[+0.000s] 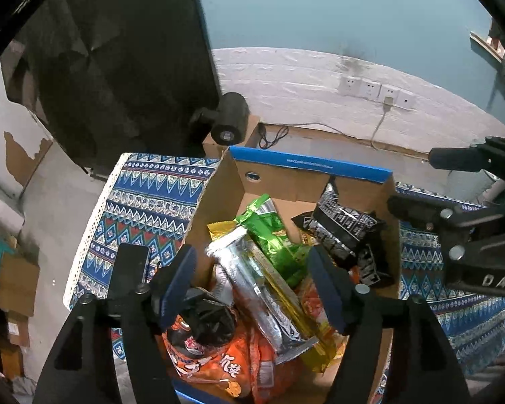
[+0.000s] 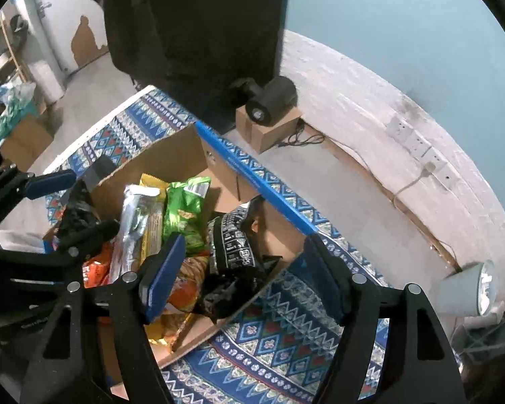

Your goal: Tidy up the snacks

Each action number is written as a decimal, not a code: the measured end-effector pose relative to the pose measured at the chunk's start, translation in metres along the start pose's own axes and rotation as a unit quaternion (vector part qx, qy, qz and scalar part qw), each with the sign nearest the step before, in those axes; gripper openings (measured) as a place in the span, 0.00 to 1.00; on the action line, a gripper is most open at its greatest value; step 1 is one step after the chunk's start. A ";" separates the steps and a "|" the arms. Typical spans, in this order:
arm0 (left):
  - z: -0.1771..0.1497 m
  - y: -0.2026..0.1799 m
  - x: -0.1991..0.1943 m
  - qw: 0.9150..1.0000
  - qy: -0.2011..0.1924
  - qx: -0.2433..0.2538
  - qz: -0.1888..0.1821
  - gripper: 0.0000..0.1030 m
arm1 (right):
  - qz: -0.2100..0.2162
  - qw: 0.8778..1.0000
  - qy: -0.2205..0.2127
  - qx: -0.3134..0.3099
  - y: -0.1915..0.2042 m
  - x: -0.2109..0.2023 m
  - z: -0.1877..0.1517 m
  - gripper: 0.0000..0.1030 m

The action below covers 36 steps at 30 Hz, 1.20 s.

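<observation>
Left wrist: cardboard box [image 1: 215, 195] holds snack packets [image 1: 272, 235].

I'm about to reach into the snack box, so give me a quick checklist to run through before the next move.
1. Left gripper open: ok, fingers spread wide, nothing between them.
2. Right gripper open: ok, also holding nothing.
3. Left gripper over the cardboard box: ok, it hangs above the silver packet.
4. Right gripper over the box: not ok, one finger is above the snacks, the other above the patterned cloth.
5. Box steady: cannot tell, it sits on the cloth.
6. Top snacks free to lift: ok for the green bag and black packet.
</observation>
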<state>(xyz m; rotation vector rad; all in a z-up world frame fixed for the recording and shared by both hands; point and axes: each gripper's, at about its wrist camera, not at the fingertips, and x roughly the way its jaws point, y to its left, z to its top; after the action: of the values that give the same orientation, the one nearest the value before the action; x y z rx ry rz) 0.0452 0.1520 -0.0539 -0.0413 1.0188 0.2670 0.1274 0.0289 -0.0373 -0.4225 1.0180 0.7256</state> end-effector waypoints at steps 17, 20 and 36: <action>0.001 -0.024 -0.063 0.998 -0.053 0.026 -0.016 0.85 | -0.013 0.999 -0.043 0.028 -0.011 -0.068 -0.035 0.74; 0.000 -0.028 -0.069 0.997 -0.061 0.031 -0.019 0.87 | -0.006 0.998 -0.044 0.040 -0.013 -0.075 -0.043 0.74; -0.009 -0.034 -0.088 0.996 -0.069 0.032 -0.037 0.88 | 0.000 0.996 -0.053 0.074 -0.025 -0.097 -0.065 0.74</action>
<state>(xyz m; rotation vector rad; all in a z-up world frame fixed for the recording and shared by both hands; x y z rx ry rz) 0.0019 0.1000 0.0126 -0.0022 0.8852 0.1665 0.0744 -0.0630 0.0167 -0.2526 0.9655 0.6610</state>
